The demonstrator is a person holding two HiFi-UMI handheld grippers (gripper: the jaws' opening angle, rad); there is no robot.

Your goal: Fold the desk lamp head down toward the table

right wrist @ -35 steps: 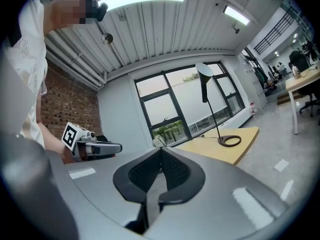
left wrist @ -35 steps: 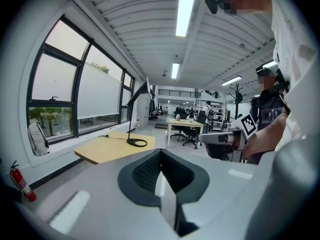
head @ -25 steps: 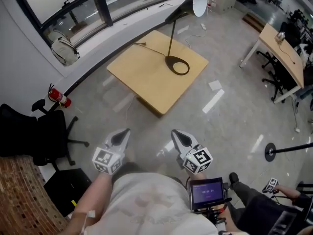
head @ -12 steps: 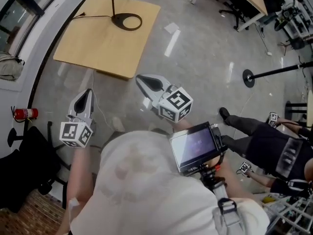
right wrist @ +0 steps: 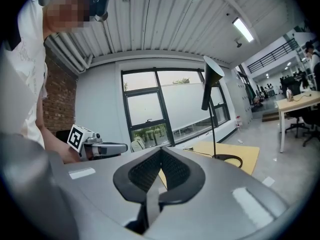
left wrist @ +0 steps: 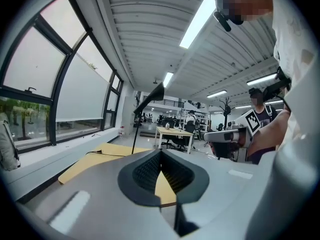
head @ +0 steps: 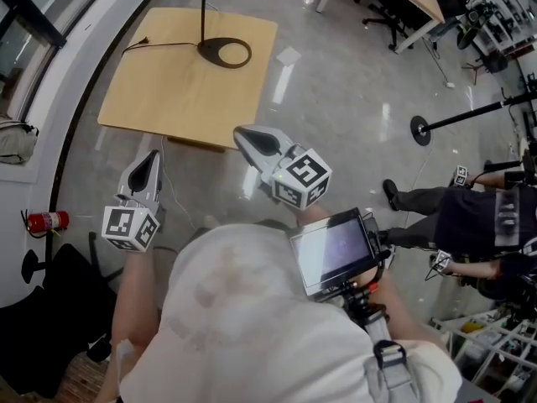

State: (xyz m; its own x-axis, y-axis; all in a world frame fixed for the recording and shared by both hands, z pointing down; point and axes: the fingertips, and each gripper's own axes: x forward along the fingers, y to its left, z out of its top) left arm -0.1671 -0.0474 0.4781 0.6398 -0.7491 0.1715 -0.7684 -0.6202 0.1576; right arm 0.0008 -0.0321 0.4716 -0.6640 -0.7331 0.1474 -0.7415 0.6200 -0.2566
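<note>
The left tool (left wrist: 161,153) has its jaws pressed together with nothing between them, and the right tool (right wrist: 161,150) is closed and empty in the same way. Both hang in the air in front of the person's chest and point roughly level toward the desk (head: 168,99). In the head view the left one sits short of the desk's near edge, over the grey floor (head: 352,124). The right one's tips show just beside the near right corner. Neither touches anything.

The desk lamp (head: 202,11) stands on the far part of the light wooden desk, with its ring base (head: 225,53) flat on the top and its thin black pole upright. The lamp head (right wrist: 214,73) is raised high above the base and tilted, well clear of the desktop. A black cable (head: 159,44) runs from the base leftward across the desk.

A small screen (head: 331,248) is mounted at the person's chest. A red fire extinguisher (head: 46,222) lies by the wall at left. Another person (head: 478,225) is at right.
</note>
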